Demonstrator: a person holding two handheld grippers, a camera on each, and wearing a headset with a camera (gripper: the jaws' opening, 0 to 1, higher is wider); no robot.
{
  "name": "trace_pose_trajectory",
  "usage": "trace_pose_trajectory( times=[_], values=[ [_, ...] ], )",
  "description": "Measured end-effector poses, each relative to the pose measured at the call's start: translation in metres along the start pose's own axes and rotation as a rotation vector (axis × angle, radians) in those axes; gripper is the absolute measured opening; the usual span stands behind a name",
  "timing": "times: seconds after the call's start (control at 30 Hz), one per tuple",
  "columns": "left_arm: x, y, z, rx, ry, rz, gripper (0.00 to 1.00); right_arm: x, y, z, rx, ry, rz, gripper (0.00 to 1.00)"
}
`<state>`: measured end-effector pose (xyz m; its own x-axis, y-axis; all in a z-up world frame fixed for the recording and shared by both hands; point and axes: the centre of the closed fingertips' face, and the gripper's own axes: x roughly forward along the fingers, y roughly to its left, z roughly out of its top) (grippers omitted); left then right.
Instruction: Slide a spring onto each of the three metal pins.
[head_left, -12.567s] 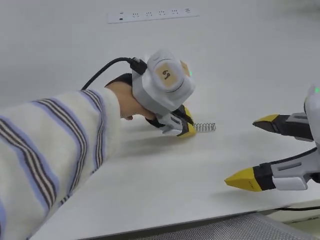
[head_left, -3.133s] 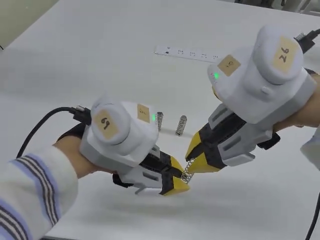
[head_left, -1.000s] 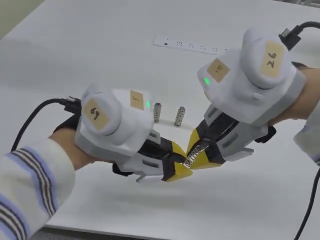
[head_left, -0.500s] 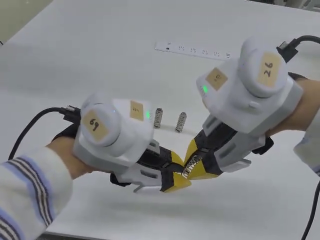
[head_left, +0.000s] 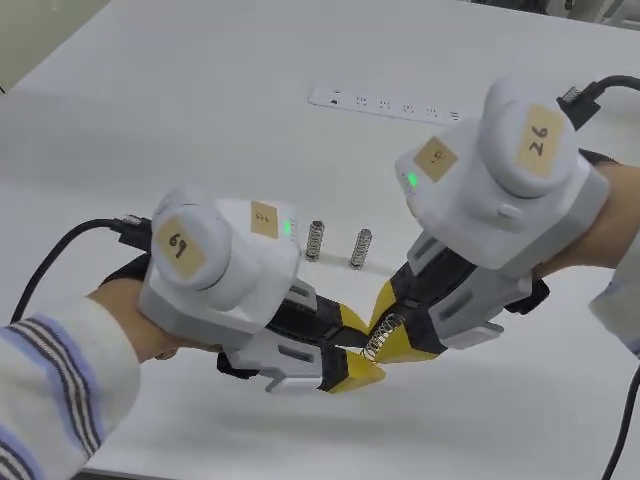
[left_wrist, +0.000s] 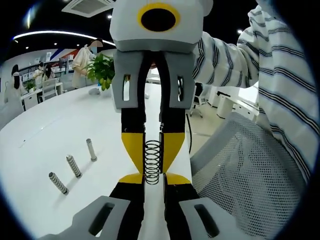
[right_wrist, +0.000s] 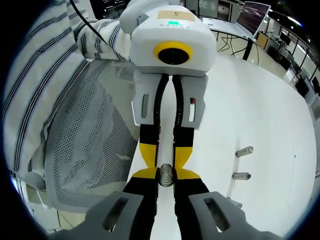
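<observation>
At the lower centre of the head view the spring (head_left: 378, 338) is held off the table (head_left: 180, 120), caught between two grippers that meet tip to tip. The left gripper (head_left: 345, 368) is closed on the spring's lower end, its jaws drawn almost together. The right gripper (head_left: 393, 325) is closed on the coils higher up, its yellow tips pressed to either side (a shared hold, judged to be a handover or a re-grip). Above the meeting tips, between the two gripper bodies, a loaded pin (head_left: 315, 240) and a second loaded pin (head_left: 361, 248) stand upright, each wearing a spring. At the left of the left gripper view the bare pin (left_wrist: 90, 149) is seen near them, so one pin is judged to be unfilled.

For the step to go well, one grip should be held firm until the other is proved secure. The coils should be pinched lightly, so that none is crushed or flicked sideways. The final hold is best taken near one end, with the other end left open. The spring's axis should then be lined up with the bare pin before it is lowered.
</observation>
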<state>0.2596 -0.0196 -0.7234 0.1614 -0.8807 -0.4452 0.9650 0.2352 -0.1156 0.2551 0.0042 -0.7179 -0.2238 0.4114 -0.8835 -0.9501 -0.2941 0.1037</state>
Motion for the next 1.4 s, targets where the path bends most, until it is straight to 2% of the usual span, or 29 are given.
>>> trace_pose_trajectory(
  times=[0.1, 0.27, 0.4, 0.5, 0.57, 0.63, 0.73, 0.83, 0.93, 1.1, 1.27, 1.4],
  values=[
    [-0.001, 0.004, -0.003, 0.011, 0.003, 0.022, 0.07, 0.000, 0.000, 0.000, 0.000, 0.001, 0.001, 0.08],
    [-0.004, 0.008, -0.003, 0.004, -0.005, 0.038, 0.19, 0.000, 0.000, -0.001, 0.003, 0.005, -0.001, 0.08],
    [-0.008, 0.014, -0.006, -0.005, 0.000, 0.059, 0.19, -0.001, -0.002, -0.002, 0.010, -0.001, -0.002, 0.08],
    [-0.011, 0.017, -0.009, -0.012, 0.001, 0.076, 0.25, -0.004, -0.004, -0.004, 0.022, -0.008, -0.010, 0.08],
    [-0.012, 0.019, -0.012, -0.046, 0.010, 0.083, 0.32, -0.006, -0.006, -0.006, 0.027, -0.008, -0.014, 0.08],
    [-0.013, 0.020, -0.015, -0.027, 0.010, 0.091, 0.39, -0.007, -0.007, -0.008, 0.034, -0.004, -0.020, 0.08],
    [-0.013, 0.025, -0.018, -0.043, 0.004, 0.114, 0.47, -0.009, -0.009, -0.012, 0.043, 0.002, -0.028, 0.08],
    [-0.013, 0.025, -0.023, -0.084, -0.003, 0.109, 0.53, -0.011, -0.011, -0.019, 0.058, 0.009, -0.033, 0.08],
    [-0.014, 0.028, -0.027, -0.095, -0.007, 0.118, 0.58, -0.012, -0.011, -0.024, 0.070, 0.012, -0.034, 0.08],
    [-0.020, 0.031, -0.029, -0.165, -0.048, 0.124, 0.68, -0.014, -0.012, -0.035, 0.102, 0.032, -0.044, 0.08],
    [-0.027, 0.039, -0.028, -0.180, -0.082, 0.167, 0.77, -0.017, -0.012, -0.042, 0.129, 0.034, -0.050, 0.08],
    [-0.032, 0.046, -0.026, -0.172, -0.094, 0.208, 0.86, -0.020, -0.013, -0.047, 0.149, 0.035, -0.060, 0.08]
  ],
)
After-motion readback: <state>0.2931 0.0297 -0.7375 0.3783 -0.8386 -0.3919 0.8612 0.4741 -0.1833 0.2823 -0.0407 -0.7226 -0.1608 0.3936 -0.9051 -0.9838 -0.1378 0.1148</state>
